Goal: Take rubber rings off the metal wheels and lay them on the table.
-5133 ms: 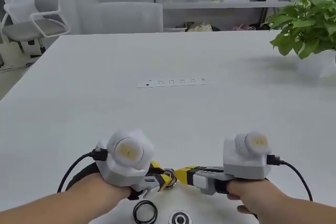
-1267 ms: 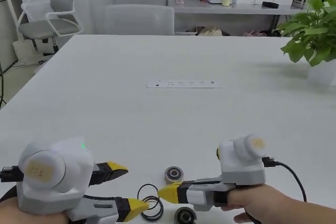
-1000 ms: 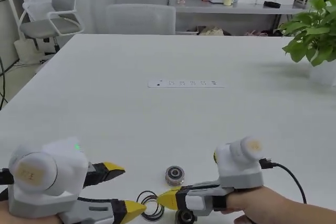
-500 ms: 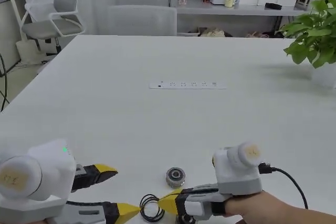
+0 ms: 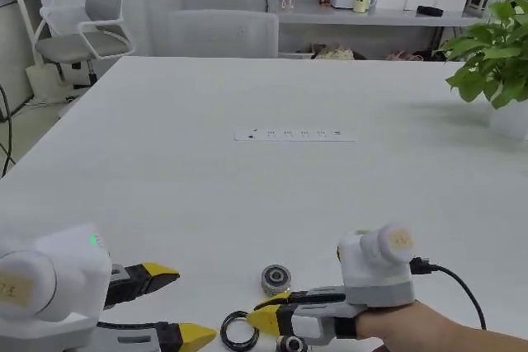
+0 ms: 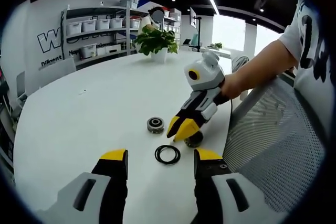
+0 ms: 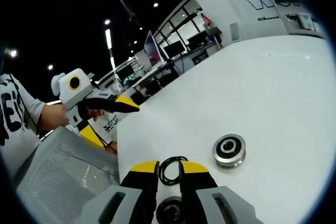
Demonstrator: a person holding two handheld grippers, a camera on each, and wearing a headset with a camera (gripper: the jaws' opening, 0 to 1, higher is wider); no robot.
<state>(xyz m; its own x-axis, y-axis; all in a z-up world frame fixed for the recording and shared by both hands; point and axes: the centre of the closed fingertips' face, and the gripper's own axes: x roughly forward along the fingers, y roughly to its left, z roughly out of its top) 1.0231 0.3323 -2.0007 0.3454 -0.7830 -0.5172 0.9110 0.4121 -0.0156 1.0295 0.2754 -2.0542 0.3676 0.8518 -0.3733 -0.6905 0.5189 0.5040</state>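
1. While its jaws stand wide apart and hold nothing, the left tool (image 5: pixel 186 303) hovers over the near-left part of the counter (image 5: pixel 247 195), pointing right toward the work.
2. Just right of its tips, black rings (image 5: pixel 239 331) lie loose and overlapping on the counter, off any wheel.
3. Beyond them the far wheel (image 5: pixel 275 279) lies flat, axle upright, with nothing touching it; I cannot tell whether it carries a ring.
4. The near wheel (image 5: pixel 290 344) lies flat just under the right tool (image 5: pixel 264 317), whose jaws stand with only a narrow gap. In the right gripper view the wheel shows within that gap, but I cannot tell whether it is pinched.
5. The right tool is likely the nearer one for this wheel. The left tool would have to cross the rings to reach its rim.
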